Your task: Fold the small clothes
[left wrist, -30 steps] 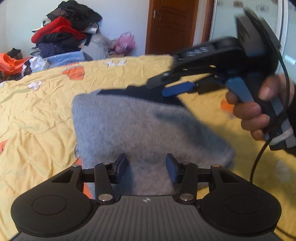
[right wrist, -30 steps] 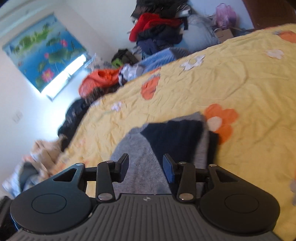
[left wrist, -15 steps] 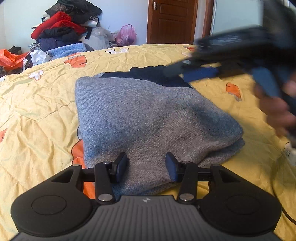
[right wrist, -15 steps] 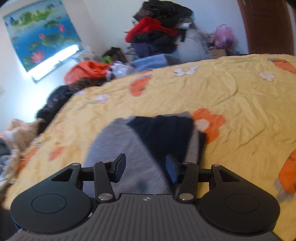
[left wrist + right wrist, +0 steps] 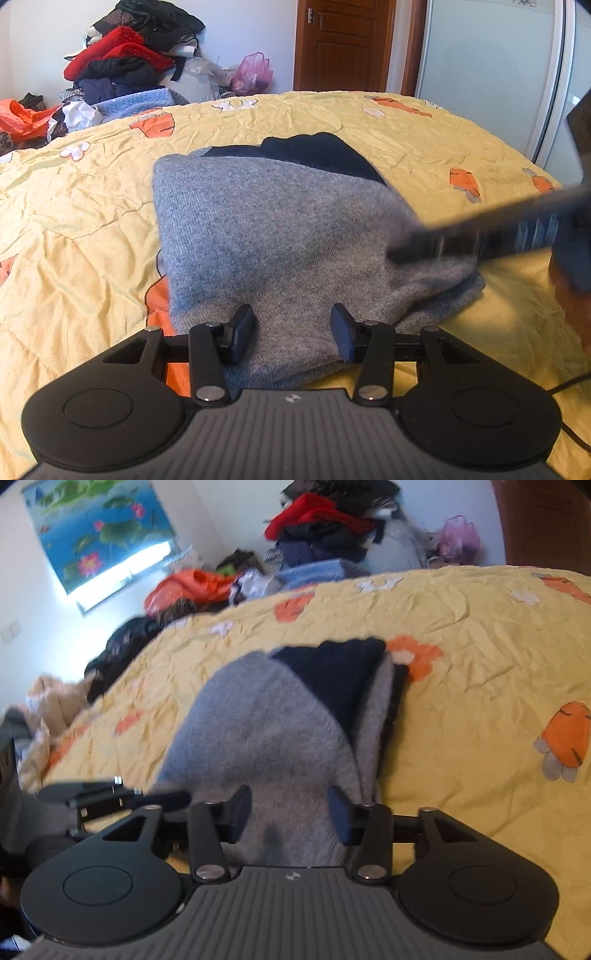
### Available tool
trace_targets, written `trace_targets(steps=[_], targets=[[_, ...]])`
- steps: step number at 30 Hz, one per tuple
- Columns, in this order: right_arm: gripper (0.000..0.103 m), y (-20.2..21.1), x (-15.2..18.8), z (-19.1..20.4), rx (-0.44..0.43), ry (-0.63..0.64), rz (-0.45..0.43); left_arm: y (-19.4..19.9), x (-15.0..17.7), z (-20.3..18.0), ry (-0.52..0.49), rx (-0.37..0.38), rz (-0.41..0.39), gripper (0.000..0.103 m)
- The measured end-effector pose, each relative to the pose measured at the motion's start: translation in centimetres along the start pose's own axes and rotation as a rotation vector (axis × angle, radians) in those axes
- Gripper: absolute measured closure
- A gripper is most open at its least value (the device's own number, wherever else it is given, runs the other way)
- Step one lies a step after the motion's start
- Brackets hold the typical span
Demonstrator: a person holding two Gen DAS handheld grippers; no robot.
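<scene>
Garment: a grey sweater with a dark navy panel at its far end is lying folded into a compact bundle on the bed, on the yellow quilt with orange prints.
Long axis: the bundle is running away from both cameras, near edge at the jaws, navy panel at the far end.
Left gripper: it is hovering over the near edge of the sweater, jaws standing spread with grey knit showing between them; the pads are not pressing on the cloth, so nothing is being pinched.
Right gripper: it is coming in over the sweater's right near corner, blurred in the left view; its jaws have just been opening and are standing spread, with grey knit lying beneath the gap but not clamped.
Key relation: the sweater is lying straight ahead of and below both pairs of jaws, the two grippers sitting side by side along the same near edge, the left one squarer to the middle, the right one nearer the layered corner.
Judgement: the fold is looking largely made; the next move probably calls for either a last fold along the long axis or pressing the bundle flat, both hands being equally close.
Risk: the thick stacked layers at the right corner may be slipping apart if only the top layer is caught.
Surroundings: a heap of unfolded clothes is waiting beyond the bed.
</scene>
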State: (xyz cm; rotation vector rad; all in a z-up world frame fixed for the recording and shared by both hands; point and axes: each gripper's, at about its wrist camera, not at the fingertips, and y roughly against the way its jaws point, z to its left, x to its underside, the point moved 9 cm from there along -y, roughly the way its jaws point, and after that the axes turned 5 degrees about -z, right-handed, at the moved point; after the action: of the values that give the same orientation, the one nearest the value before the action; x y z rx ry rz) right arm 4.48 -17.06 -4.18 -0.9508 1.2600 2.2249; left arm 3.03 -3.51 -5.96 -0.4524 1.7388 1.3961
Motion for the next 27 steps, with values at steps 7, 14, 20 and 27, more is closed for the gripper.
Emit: trace_targets(steps=[7,14,20,27], targets=[[0.045,2.1,-0.1,1.1,-0.034,-0.003,-0.047,2.7,0.1,-0.5,-0.033,-0.019,-0.043,0.057],[0.045,3.3,-0.8,0.9,-0.008,0.008,-0.068,5.3,1.3,-2.0,-0.309,-0.162,-0.113,0.057],[0.045,3.7,-0.3,-2.1,0.056,-0.053,-0.063,4.5,2.2,0.1,-0.344,-0.237,-0.078,0.057],[0.067,1.8,1.7,-1.9,0.065,-0.038,0.046,3.6,1.3,-0.1,-0.386,-0.277,-0.159,0.091]])
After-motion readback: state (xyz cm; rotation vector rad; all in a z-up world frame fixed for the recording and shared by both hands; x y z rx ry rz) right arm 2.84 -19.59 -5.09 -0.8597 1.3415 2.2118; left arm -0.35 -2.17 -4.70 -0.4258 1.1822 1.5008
